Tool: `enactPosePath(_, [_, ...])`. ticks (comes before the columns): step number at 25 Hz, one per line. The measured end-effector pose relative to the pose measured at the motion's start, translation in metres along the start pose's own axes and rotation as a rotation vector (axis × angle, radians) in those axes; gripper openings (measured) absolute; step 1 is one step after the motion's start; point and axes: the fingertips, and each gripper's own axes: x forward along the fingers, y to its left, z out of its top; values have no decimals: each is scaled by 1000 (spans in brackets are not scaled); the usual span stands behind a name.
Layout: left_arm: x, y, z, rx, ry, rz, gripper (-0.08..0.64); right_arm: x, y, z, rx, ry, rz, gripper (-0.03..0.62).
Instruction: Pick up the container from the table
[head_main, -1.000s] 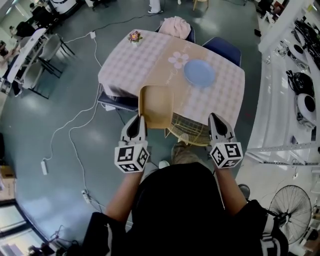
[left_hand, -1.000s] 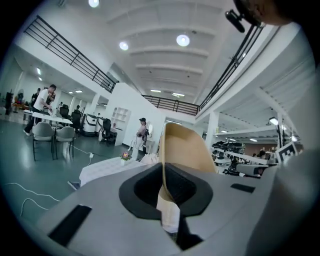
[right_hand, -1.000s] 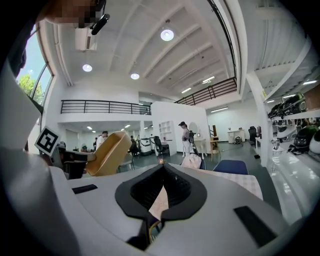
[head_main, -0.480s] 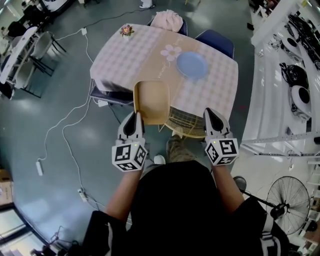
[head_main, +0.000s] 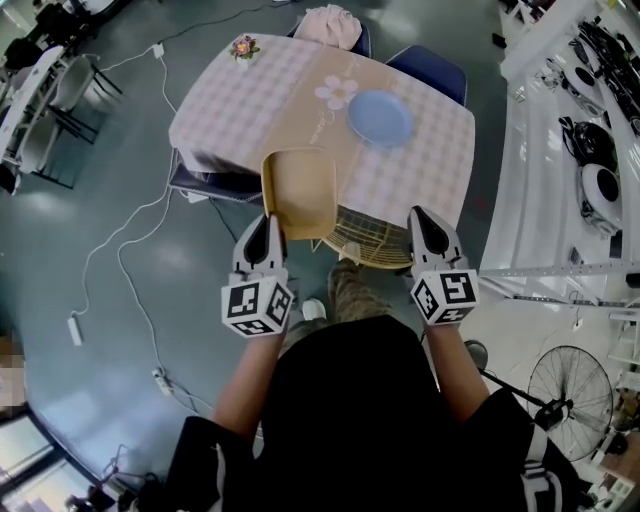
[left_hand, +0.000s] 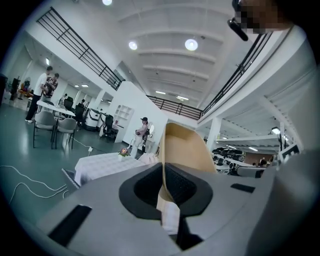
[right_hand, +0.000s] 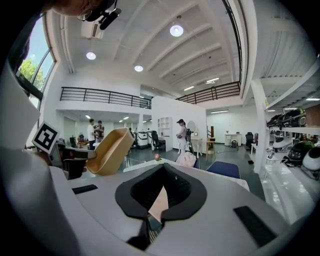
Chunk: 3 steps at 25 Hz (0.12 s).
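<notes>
The container (head_main: 300, 190) is a tan, rectangular open bin. It hangs in the air over the table's near edge, tipped on its side. My left gripper (head_main: 263, 228) is shut on its near rim. In the left gripper view the tan wall of the container (left_hand: 186, 150) runs straight up between the jaws of the left gripper (left_hand: 162, 192). My right gripper (head_main: 426, 222) is shut and holds nothing, a little to the right of the bin. From the right gripper (right_hand: 160, 200) the container (right_hand: 111, 150) shows at the left.
The table (head_main: 240, 110) has a checked cloth, a blue plate (head_main: 380, 117) and a small flower pot (head_main: 243, 46). A pale wire-mesh seat or basket (head_main: 368, 243) stands below the table's near edge. Blue chairs (head_main: 425, 68) stand behind, and cables lie on the floor (head_main: 120, 260).
The table has drifted up and left in the head view. Both grippers stay level side by side, with the container still held in the left one.
</notes>
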Motion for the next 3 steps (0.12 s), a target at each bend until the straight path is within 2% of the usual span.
enactPosePath(3, [13,-1,-5,-7,4,-1,15,11,-8,0,-5,5,6,-2])
